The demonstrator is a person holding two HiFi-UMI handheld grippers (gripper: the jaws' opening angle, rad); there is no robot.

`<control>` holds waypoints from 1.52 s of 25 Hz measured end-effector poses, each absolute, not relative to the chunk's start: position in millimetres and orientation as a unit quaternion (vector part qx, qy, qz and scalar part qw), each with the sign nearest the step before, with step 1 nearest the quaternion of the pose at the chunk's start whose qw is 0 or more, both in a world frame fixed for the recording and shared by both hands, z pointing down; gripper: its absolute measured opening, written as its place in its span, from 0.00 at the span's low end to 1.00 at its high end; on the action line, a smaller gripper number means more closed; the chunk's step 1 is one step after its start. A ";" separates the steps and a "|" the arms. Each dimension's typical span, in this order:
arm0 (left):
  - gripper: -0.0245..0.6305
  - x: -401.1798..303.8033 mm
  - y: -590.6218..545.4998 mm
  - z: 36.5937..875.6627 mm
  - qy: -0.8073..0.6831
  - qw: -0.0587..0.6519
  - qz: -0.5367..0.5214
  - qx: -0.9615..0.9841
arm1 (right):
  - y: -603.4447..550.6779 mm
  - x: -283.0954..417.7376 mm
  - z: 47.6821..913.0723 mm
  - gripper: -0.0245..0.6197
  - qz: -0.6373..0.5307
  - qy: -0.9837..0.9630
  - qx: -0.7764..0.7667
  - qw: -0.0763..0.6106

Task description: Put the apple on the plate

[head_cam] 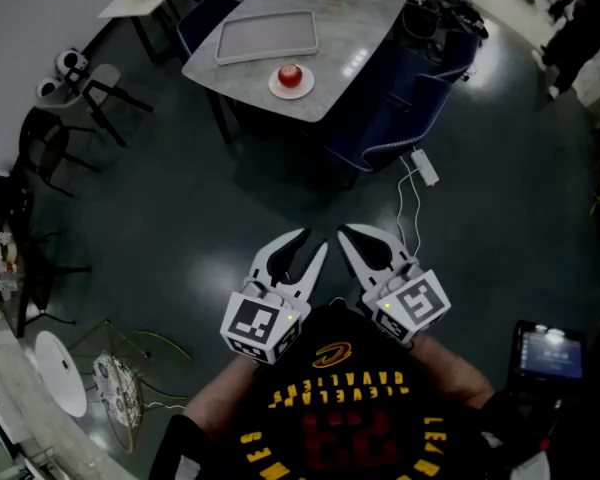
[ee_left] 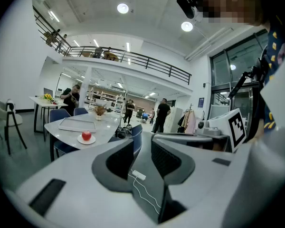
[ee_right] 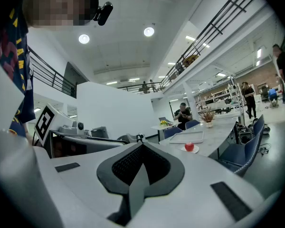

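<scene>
Our apple [head_cam: 290, 75] sits on the plate [head_cam: 277, 90] by the tabletop [head_cam: 360, 28] edge. Left gripper [head_cam: 313, 241] spread, right gripper [head_cam: 346, 234] pressed together. Any bump could roll it off.

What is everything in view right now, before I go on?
table: one, pale grey, far ahead
tray: one, grey, on the table, empty
plate: one, white, on the table by the tray's near edge
apple: one, red, on the plate
chairs: several, dark blue, round the table
power strip: one, white, on the floor with its cable, near the table
people: several, dark clothes, far behind the table
left gripper: one, white and black, jaws apart, nothing between them
right gripper: one, white and black, jaws together, empty
</scene>
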State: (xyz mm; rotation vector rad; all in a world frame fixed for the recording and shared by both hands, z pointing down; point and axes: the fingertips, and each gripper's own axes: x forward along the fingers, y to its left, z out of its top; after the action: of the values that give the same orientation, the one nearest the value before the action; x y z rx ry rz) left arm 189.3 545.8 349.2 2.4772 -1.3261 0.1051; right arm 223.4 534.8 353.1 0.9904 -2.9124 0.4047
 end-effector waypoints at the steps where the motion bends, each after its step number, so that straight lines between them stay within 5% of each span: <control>1: 0.22 183.4 543.4 351.2 -0.464 0.166 0.038 0.869 | 532.6 217.5 355.0 0.05 0.130 -0.938 0.320 0.020; 23: 0.22 48.2 429.4 376.0 -0.412 0.213 0.012 0.886 | 424.8 95.8 386.5 0.05 0.180 -0.900 0.394 0.055; 38: 0.22 41.5 332.8 391.8 -0.427 0.240 0.022 0.872 | 318.2 106.0 407.4 0.05 0.233 -0.888 0.394 0.043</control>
State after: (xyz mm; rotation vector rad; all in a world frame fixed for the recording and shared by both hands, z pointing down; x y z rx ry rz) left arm 41.5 332.8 391.8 2.3865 -1.1676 0.0615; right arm 106.0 318.2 407.4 1.2051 -2.7160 0.7140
